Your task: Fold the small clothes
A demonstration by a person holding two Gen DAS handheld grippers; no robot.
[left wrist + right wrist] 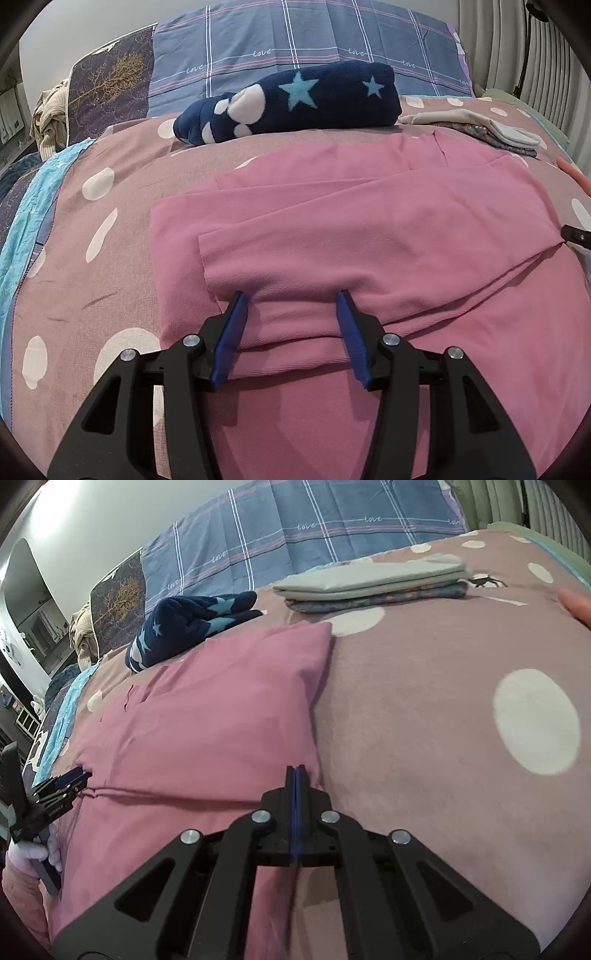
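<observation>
A pink garment [369, 229] lies partly folded on the bed, also in the right wrist view [207, 716]. My left gripper [291, 299] is open, its blue fingers astride a bunched fold at the garment's near edge; it also shows at the left of the right wrist view [79, 775]. My right gripper [296, 770] is shut at the garment's right edge; whether cloth is pinched between its fingers cannot be told. Its tip shows at the right edge of the left wrist view [574, 233].
A navy star-patterned fleece [295, 103] lies folded at the back. A stack of folded clothes [373, 585] lies at the back right. The polka-dot bedspread [461, 701] covers the bed. Blue plaid pillows [295, 48] stand behind. A hand [576, 605] shows at far right.
</observation>
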